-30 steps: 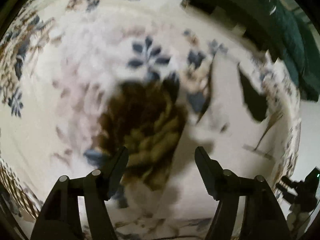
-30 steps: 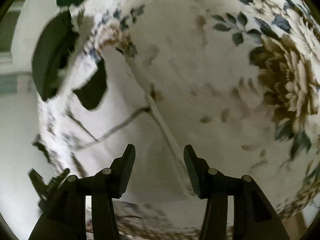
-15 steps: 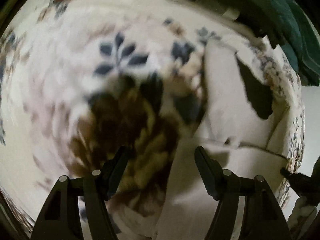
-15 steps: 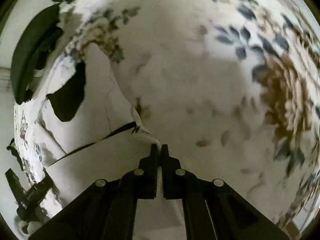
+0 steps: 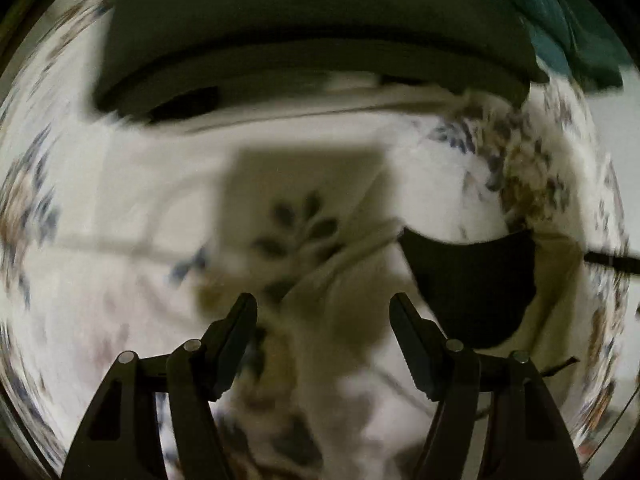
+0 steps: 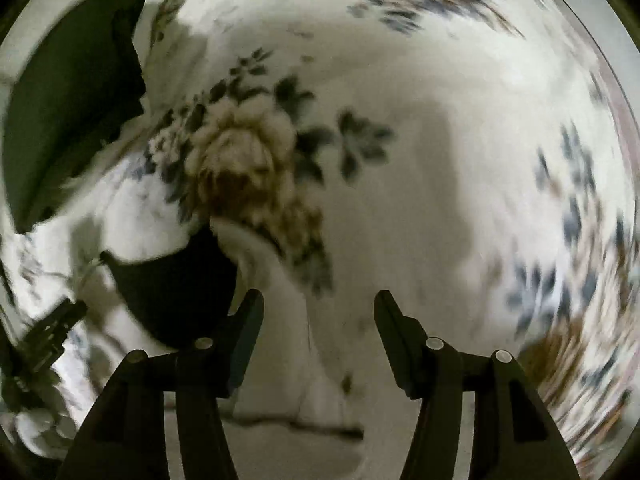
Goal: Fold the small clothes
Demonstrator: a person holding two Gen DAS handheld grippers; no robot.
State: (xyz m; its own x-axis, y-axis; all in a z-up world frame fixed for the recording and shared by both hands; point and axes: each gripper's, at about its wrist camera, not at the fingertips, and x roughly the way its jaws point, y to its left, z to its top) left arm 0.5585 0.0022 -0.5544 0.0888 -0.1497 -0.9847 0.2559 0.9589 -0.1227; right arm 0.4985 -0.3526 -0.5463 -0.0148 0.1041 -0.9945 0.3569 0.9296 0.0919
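Note:
A small white garment (image 5: 352, 368) with a thin dark trim line lies on a white bed sheet printed with blue leaves and brown flowers (image 6: 248, 160). A black patch of the garment (image 5: 472, 276) shows to the right in the left wrist view and to the left in the right wrist view (image 6: 176, 292). My left gripper (image 5: 324, 312) is open and empty just above the cloth. My right gripper (image 6: 318, 312) is open and empty over the garment's white part (image 6: 304, 360). Both views are blurred by motion.
A dark pillow or cushion (image 5: 312, 40) lies across the far side of the bed, with teal fabric (image 5: 572, 32) at the upper right. The other gripper (image 6: 44, 336) shows at the left edge of the right wrist view. A dark shape (image 6: 72, 96) lies at upper left.
My right gripper was shut on the garment's edge half a second ago and has opened and let go. Both views have swung; the folded white cloth and the dark cushion have come into the left view.

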